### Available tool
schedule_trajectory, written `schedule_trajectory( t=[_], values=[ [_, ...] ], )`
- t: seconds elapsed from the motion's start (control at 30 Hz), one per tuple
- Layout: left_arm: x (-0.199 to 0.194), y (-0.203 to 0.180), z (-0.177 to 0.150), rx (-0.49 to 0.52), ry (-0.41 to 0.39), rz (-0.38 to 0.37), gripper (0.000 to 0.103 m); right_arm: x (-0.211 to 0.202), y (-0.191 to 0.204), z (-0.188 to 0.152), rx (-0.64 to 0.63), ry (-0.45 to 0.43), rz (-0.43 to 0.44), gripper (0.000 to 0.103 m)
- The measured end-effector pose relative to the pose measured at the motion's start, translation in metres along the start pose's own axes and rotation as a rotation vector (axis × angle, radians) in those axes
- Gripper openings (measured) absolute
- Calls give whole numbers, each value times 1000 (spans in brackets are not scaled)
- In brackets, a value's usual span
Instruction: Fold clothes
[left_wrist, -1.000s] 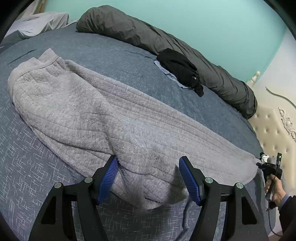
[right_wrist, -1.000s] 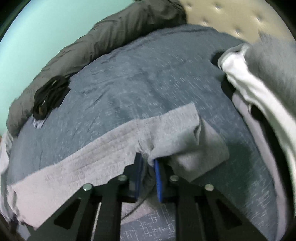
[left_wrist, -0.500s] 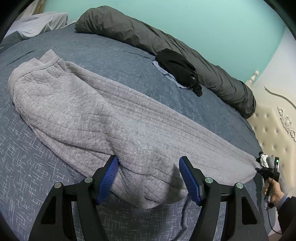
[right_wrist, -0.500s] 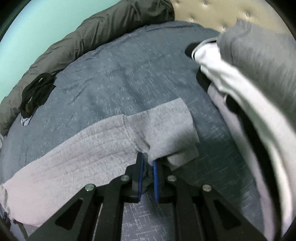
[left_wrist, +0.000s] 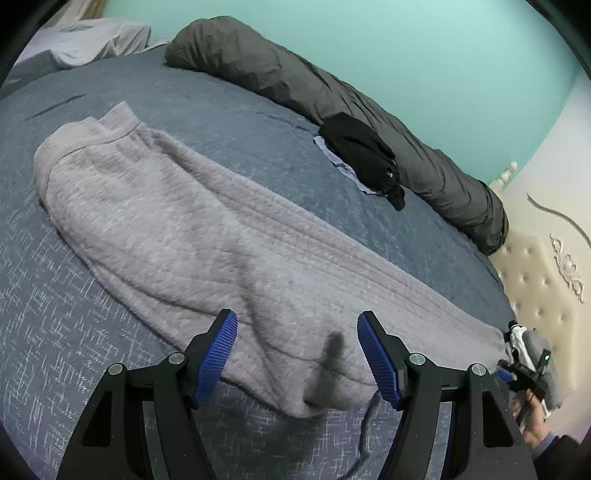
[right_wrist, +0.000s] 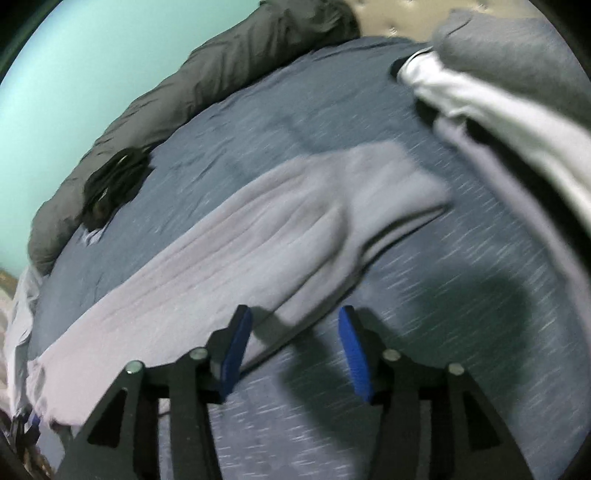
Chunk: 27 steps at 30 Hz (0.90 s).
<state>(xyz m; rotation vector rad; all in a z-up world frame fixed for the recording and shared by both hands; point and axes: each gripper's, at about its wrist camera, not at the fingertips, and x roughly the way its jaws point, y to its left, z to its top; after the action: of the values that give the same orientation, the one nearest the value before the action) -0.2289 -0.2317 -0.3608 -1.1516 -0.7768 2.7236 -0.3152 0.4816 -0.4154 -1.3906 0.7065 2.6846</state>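
One grey garment (left_wrist: 207, 236), one black garment (left_wrist: 364, 151), possibly three stacked (right_wrist: 517, 74).

Both wrist views low over bed (left_wrist: 110, 369), facing opposite ends of shared grey garment (left_wrist: 207, 236).

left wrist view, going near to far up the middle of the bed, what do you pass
left gripper with jaws open → grey sweatpants → bare blue bedspread → long dark grey bolster → teal wall

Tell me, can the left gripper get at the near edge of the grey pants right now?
Probably yes. The left gripper is open, its jaws straddling the near edge of the grey pants on the bed, with nothing between them.
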Motion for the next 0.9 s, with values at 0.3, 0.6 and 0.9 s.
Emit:
schedule_trajectory(
  t=[0.3, 0.6, 0.9],
  values=[
    [1, 34, -5, -65, 45, 8, 72, 14, 9, 6, 44, -18, 23, 50],
    [-15, 49, -6, -77, 25, 23, 72, -23, 26, -28, 4, -101, -105, 49],
    [-40, 64, -10, -95, -2, 29, 72, -40, 168, -124, -260, -8, 196, 49]
  ],
)
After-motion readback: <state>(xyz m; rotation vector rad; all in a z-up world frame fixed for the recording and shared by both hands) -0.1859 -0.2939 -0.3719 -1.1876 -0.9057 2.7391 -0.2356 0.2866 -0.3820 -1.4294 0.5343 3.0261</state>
